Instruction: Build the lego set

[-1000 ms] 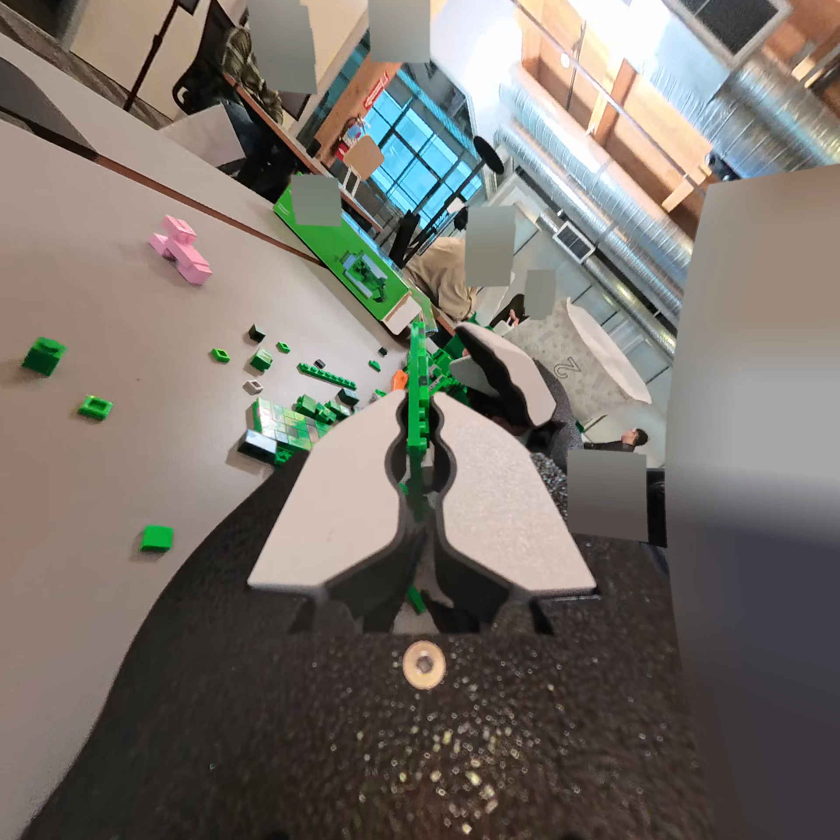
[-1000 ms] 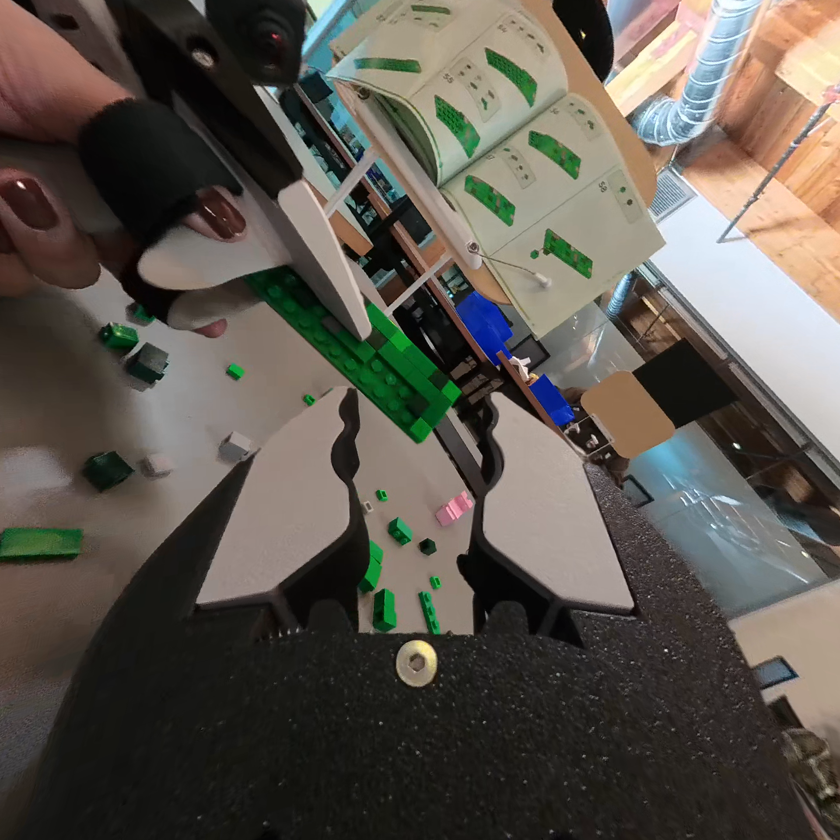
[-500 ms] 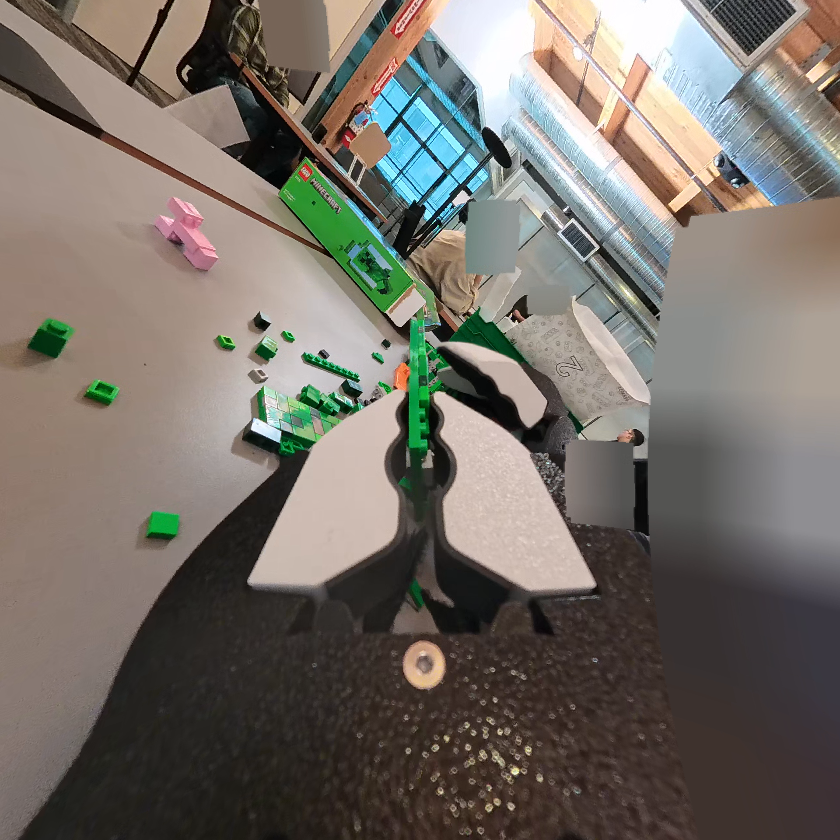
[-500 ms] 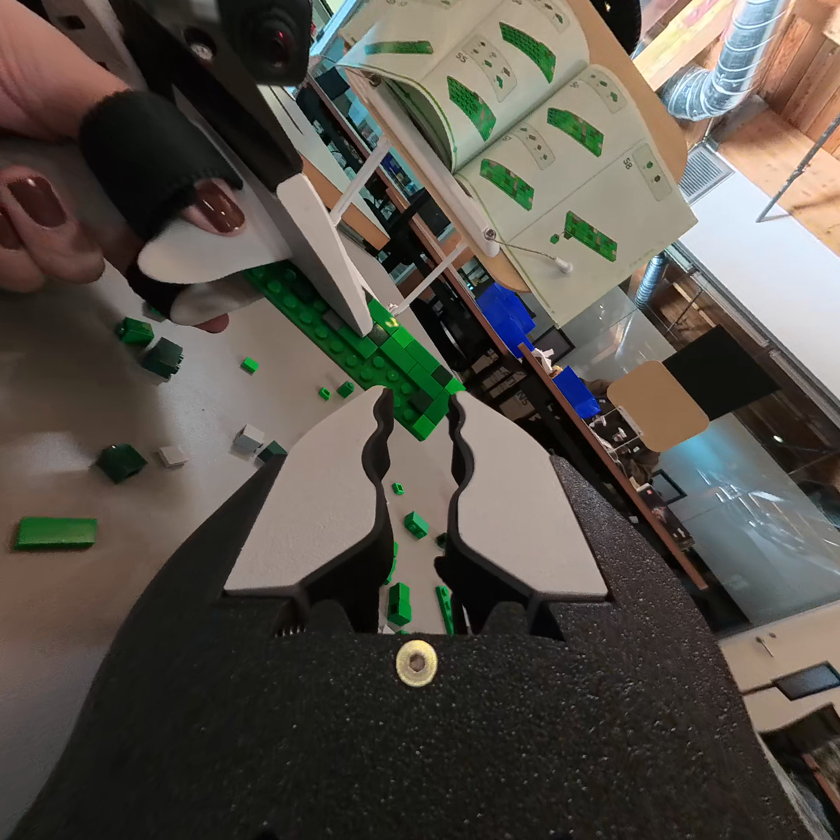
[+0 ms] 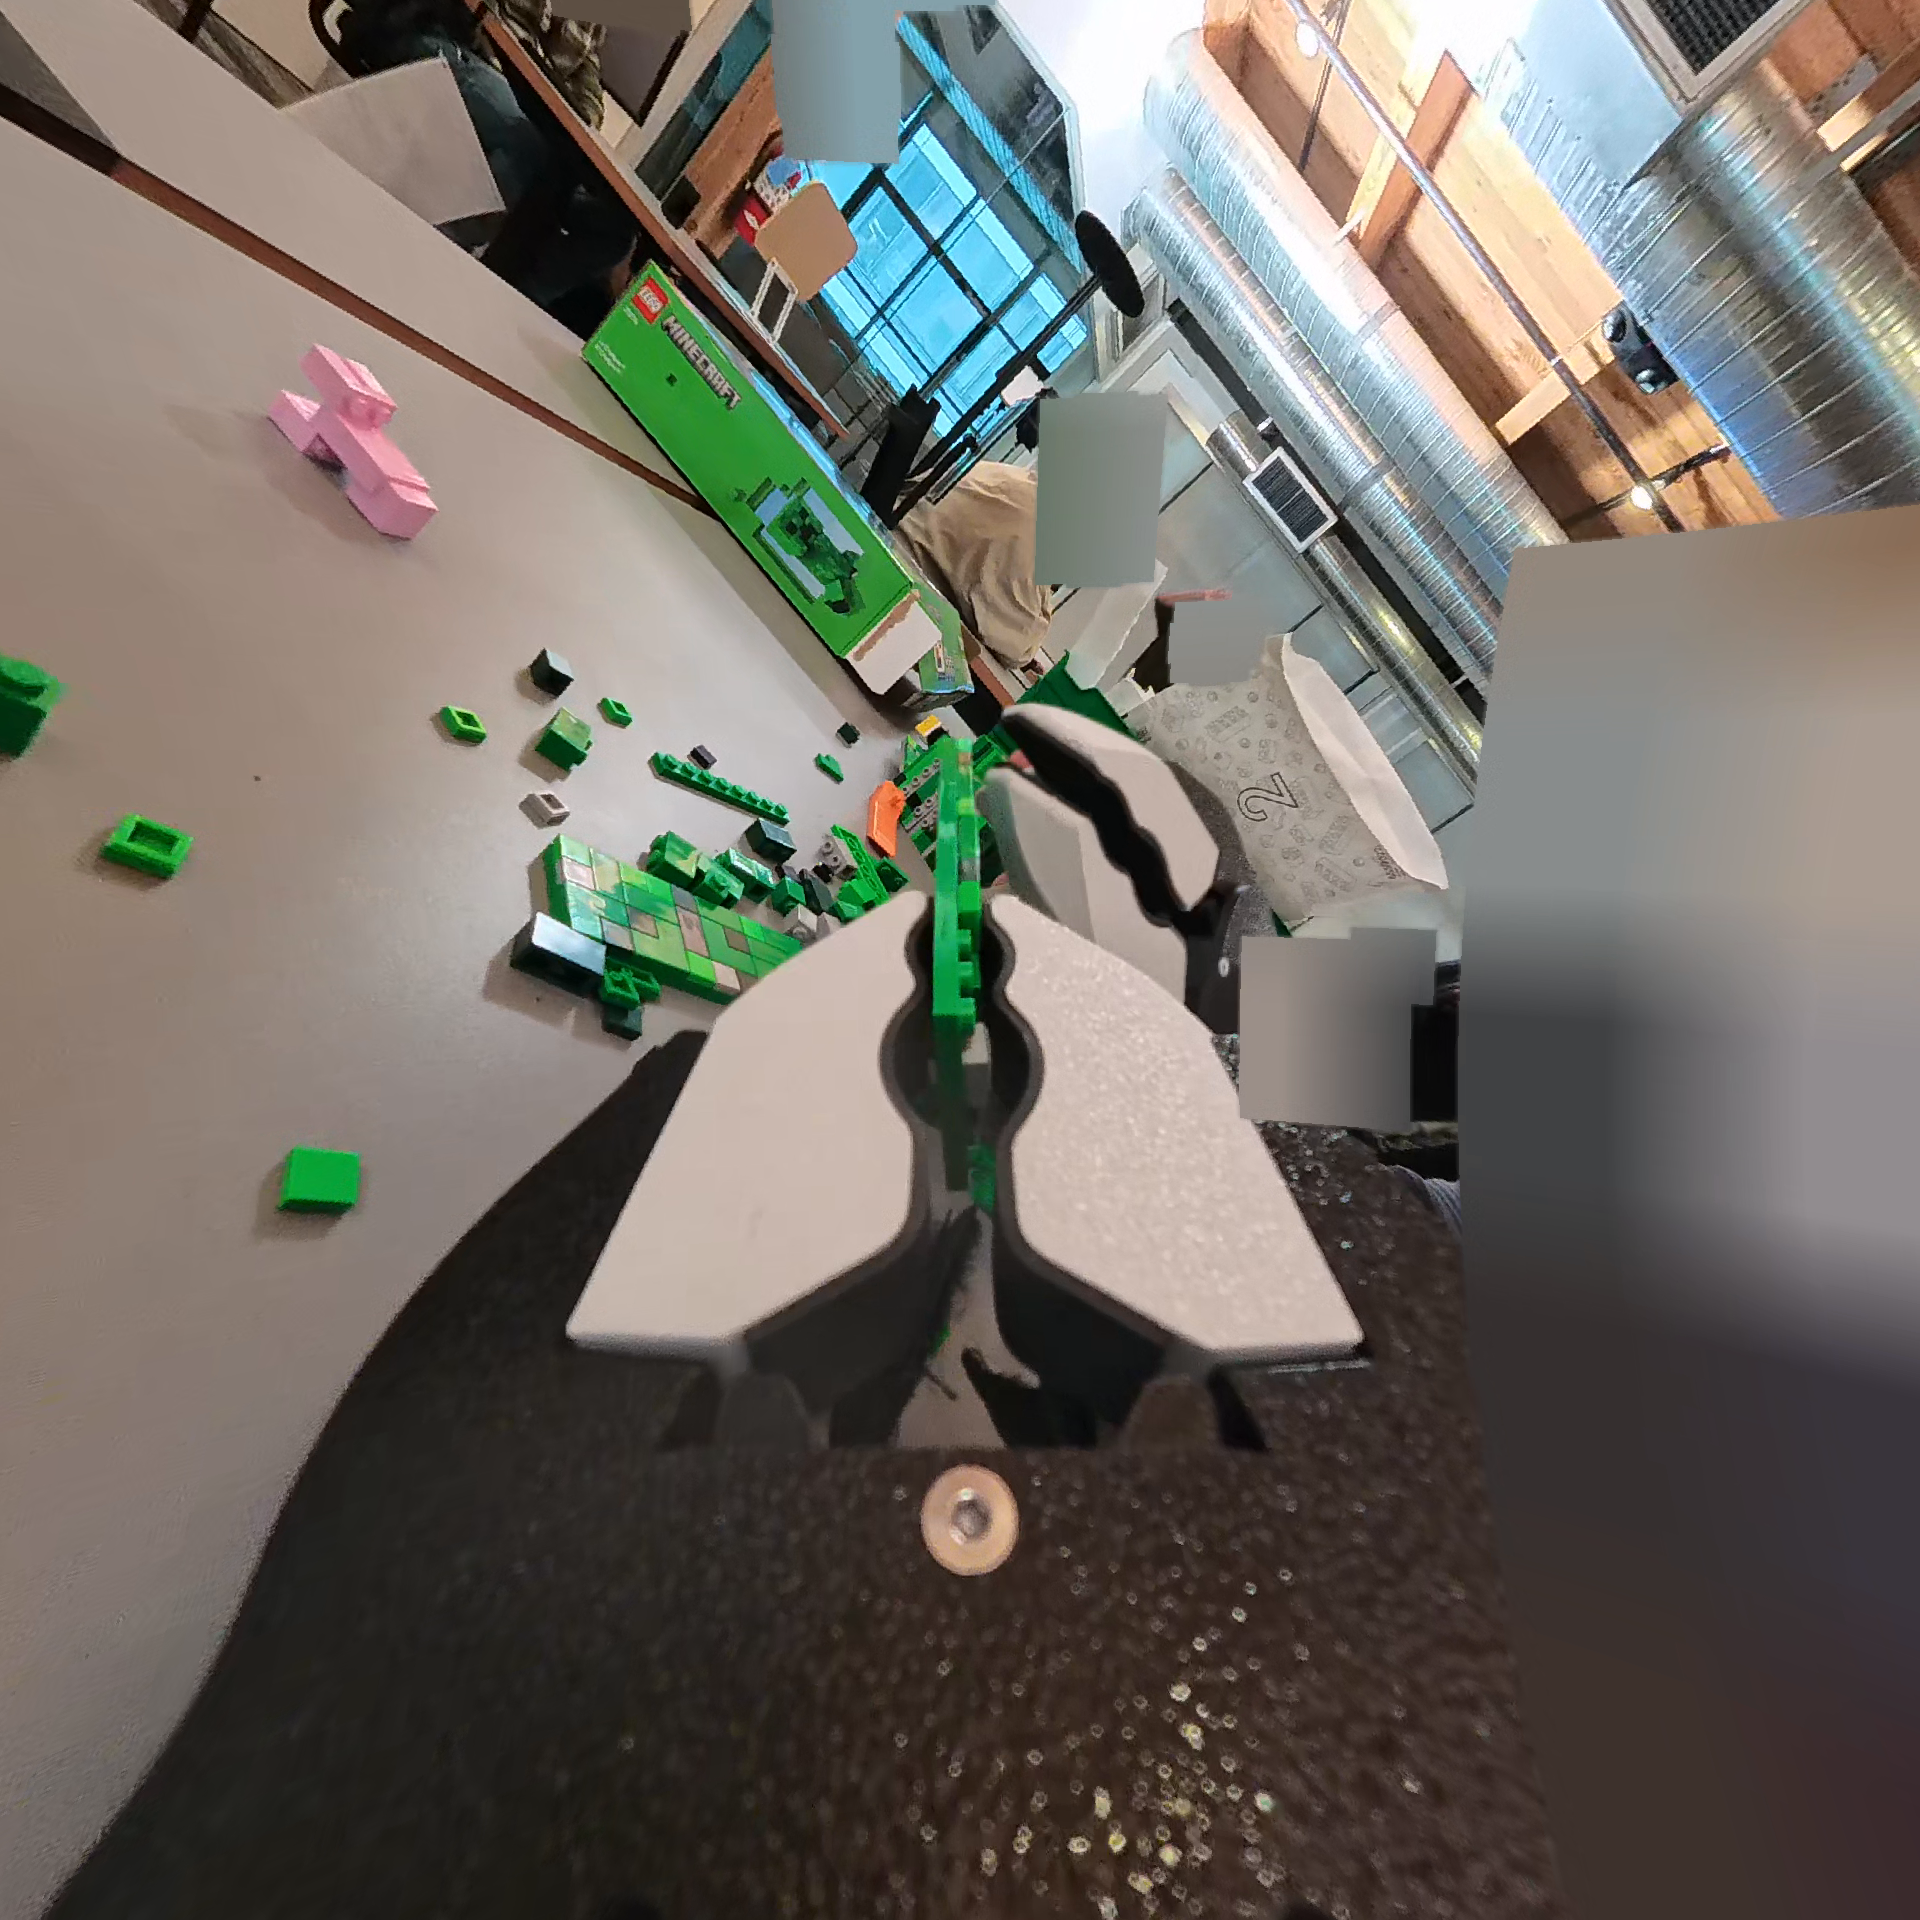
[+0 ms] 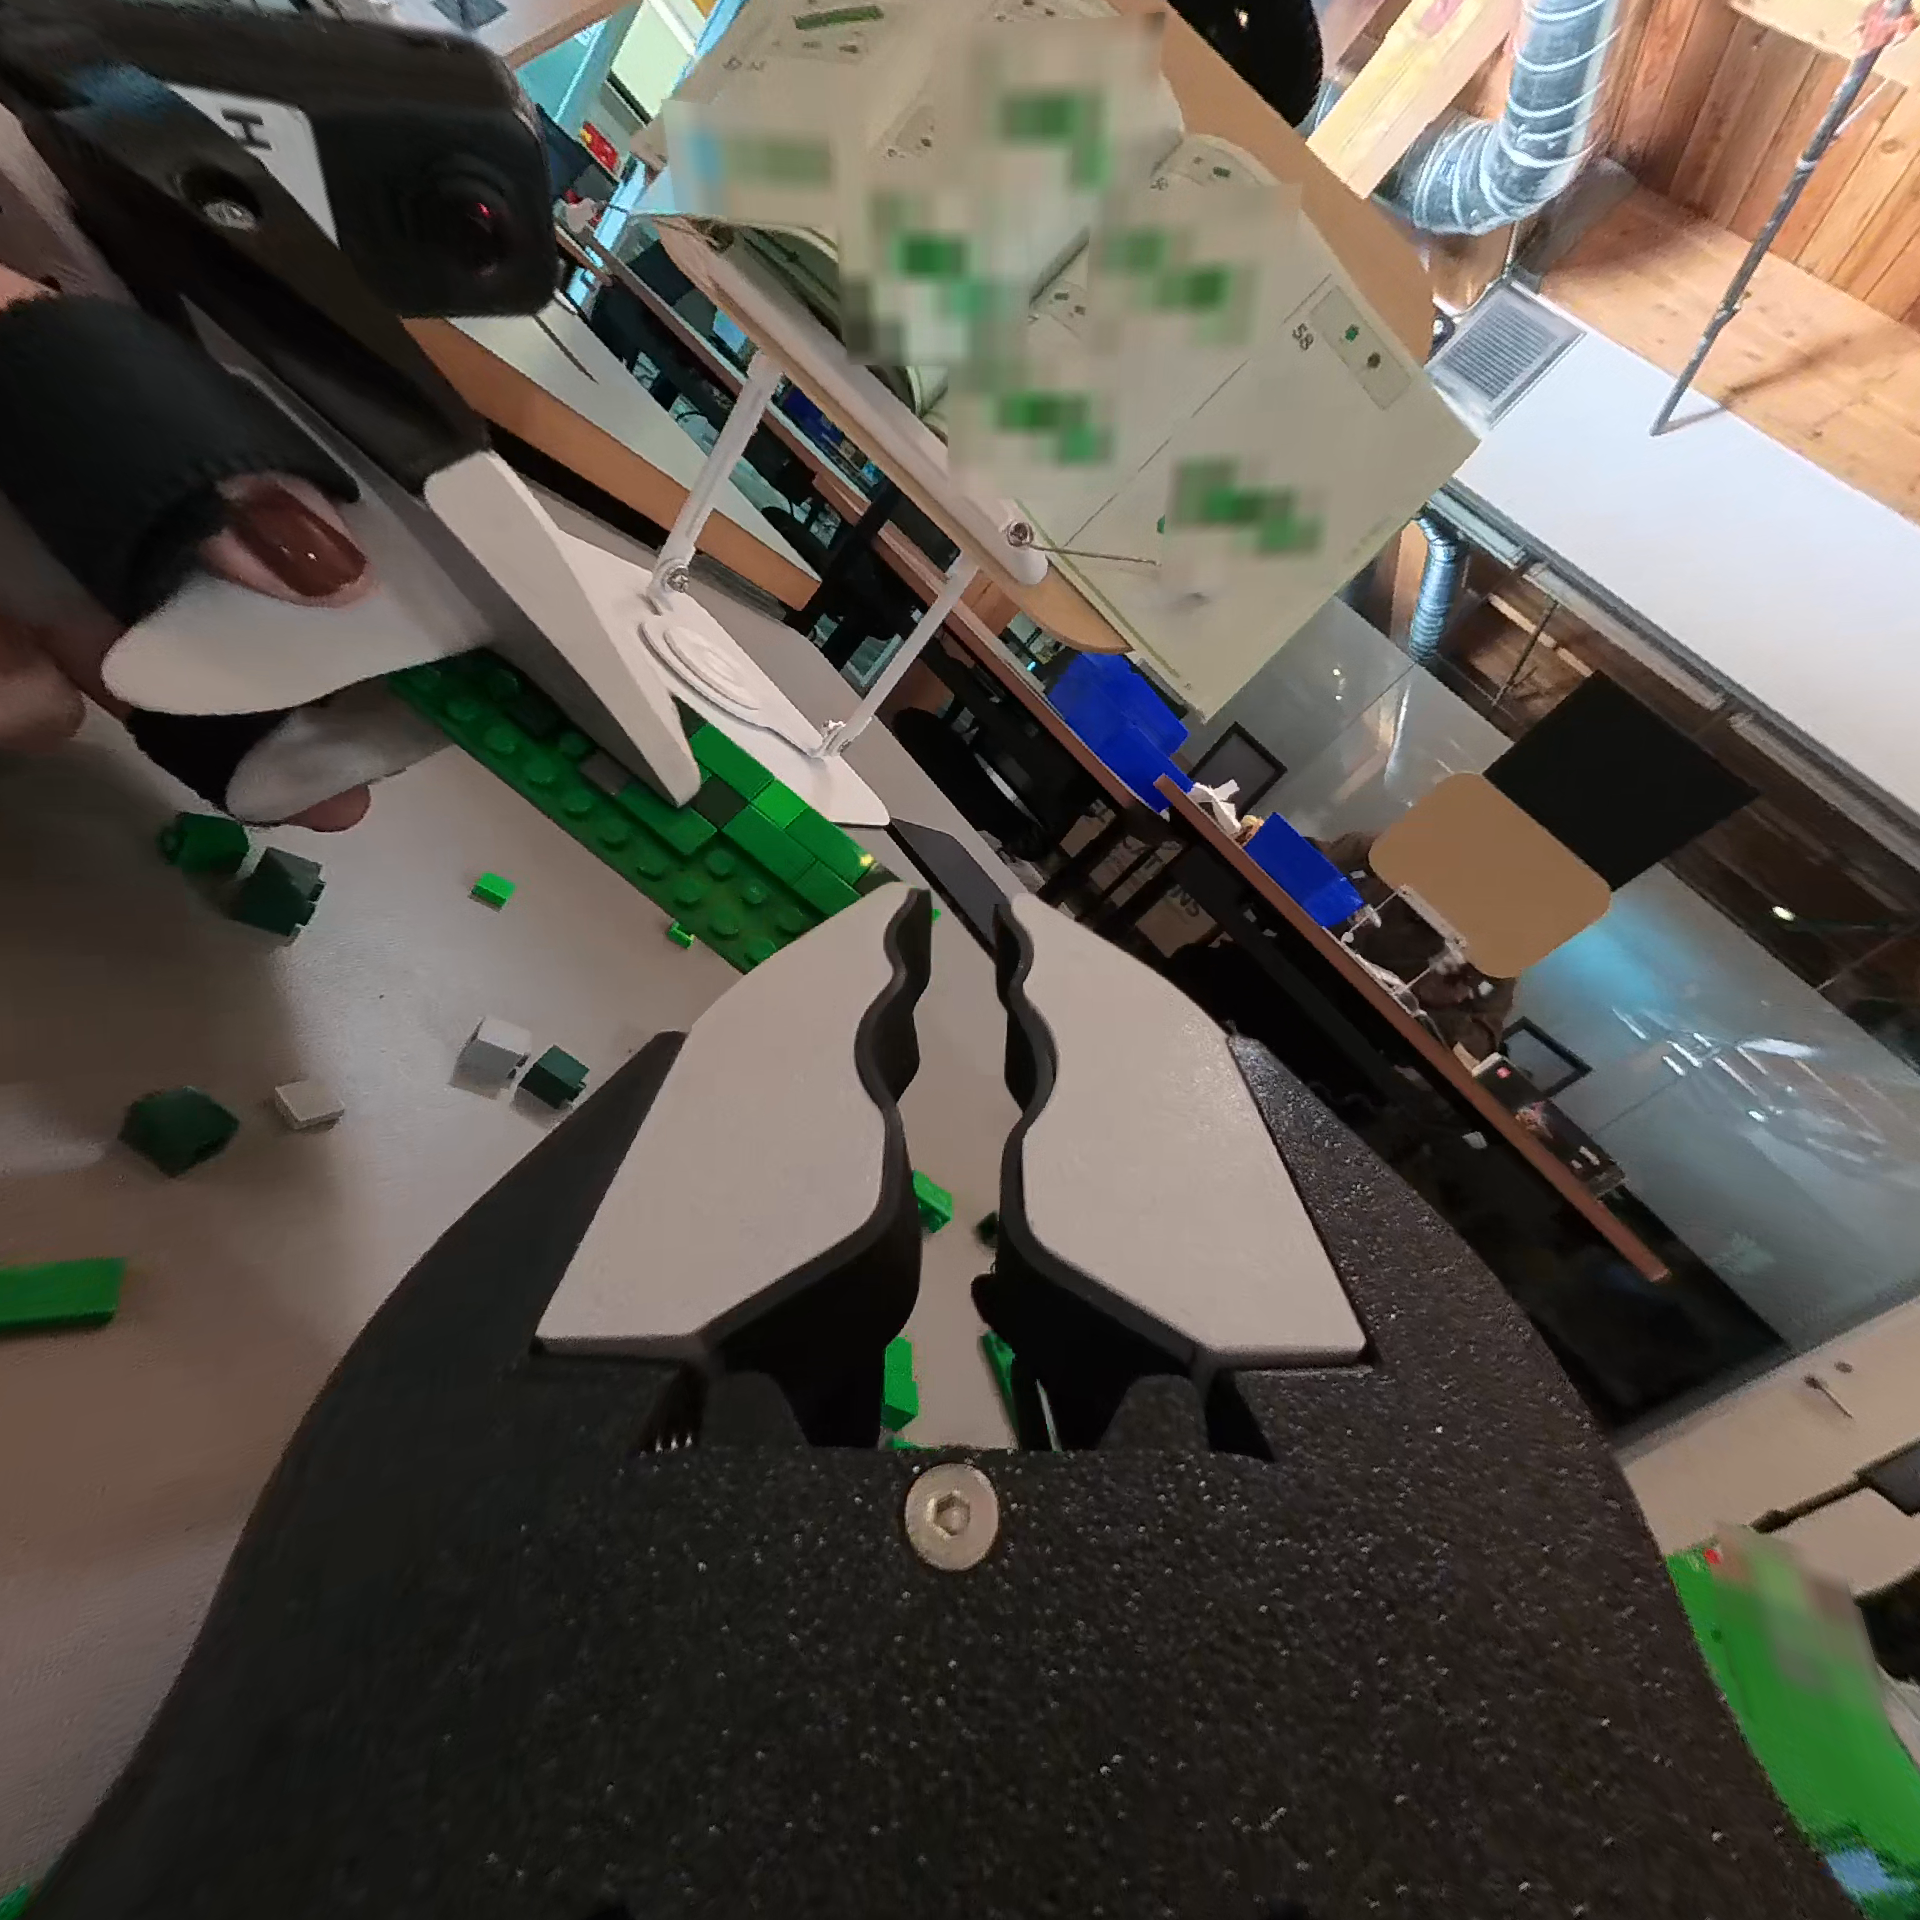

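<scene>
Green lego plate (image 5: 958,914) clamped edge-on betw. left gripper (image 5: 961,935) fingers, raised off bench (image 5: 208,1039). Right gripper (image 6: 956,935) narrow, nothing held, tips just beside plate's far end.

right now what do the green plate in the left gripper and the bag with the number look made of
Green plate: moulded plastic, glossy, with studs catching light. The left gripper clamps it edge-on. Bag: apparently paper, matte white, creased, with a printed pattern.
</scene>
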The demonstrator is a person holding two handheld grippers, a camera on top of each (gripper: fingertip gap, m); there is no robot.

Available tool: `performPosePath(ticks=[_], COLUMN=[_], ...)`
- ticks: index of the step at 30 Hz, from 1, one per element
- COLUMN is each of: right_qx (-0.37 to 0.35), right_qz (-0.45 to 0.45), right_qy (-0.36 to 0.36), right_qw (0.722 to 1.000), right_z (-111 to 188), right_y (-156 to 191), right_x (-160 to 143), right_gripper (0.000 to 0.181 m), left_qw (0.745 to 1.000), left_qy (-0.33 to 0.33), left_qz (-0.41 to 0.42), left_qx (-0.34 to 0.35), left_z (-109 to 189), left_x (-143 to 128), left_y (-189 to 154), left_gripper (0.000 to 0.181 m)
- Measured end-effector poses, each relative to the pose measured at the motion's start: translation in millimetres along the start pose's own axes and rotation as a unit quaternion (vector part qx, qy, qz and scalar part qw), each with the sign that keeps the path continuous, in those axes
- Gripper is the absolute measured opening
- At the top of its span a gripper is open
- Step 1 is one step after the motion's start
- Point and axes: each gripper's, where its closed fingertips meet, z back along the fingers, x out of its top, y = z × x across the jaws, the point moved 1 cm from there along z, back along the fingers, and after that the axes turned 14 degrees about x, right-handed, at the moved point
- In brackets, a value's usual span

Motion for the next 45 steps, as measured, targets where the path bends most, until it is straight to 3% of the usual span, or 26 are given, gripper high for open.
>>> performPosePath(ticks=[12,16,19,26,28,30,33,36,45], right_qx=[0.028,0.078,0.077,0.065,0.048,0.041,0.055,0.063,0.042], right_qz=[-0.002,0.032,0.101,0.241,0.26,0.248,0.174,0.13,0.164], right_qy=[-0.028,-0.028,0.001,0.108,0.121,0.115,0.101,0.089,0.09], right_qw=[0.999,0.996,0.992,0.962,0.957,0.961,0.978,0.986,0.981], right_z=[-0.3,-6.7,-10.5,-19.9,-19.4,-16.3,-14.7,-14.6,-14.5], right_y=[7.5,27.6,37.1,55.6,52.8,48.5,43.3,39.1,37.4], right_x=[7.3,13.0,15.7,7.6,5.3,6.2,1.5,-3.0,0.1], right_gripper=[0.014,0.049,0.06,0.06,0.049,0.034,0.034,0.034,0.034], left_qw=[1.0,1.0,0.998,0.985,0.984,0.982,0.984,0.986,0.985], left_qy=[0.004,0.004,0.023,0.071,0.073,0.079,0.08,0.081,0.075], left_qz=[-0.002,-0.013,-0.051,-0.156,-0.159,-0.173,-0.158,-0.144,-0.154], left_qx=[0.006,0.022,0.043,0.037,0.013,0.008,-0.012,-0.023,-0.003], left_z=[-1.1,-0.4,-1.5,-3.5,-4.5,-6.3,-8.0,-6.6,-1.4], left_x=[-1.1,-1.2,-6.0,-20.6,-23.4,-27.7,-28.7,-26.9,-21.2], left_y=[0.7,2.9,4.0,-7.5,-15.4,-16.1,-19.6,-19.5,-10.5], left_gripper=[0.006,0.006,0.006,0.006,0.006,0.007,0.029,0.033,0.012])
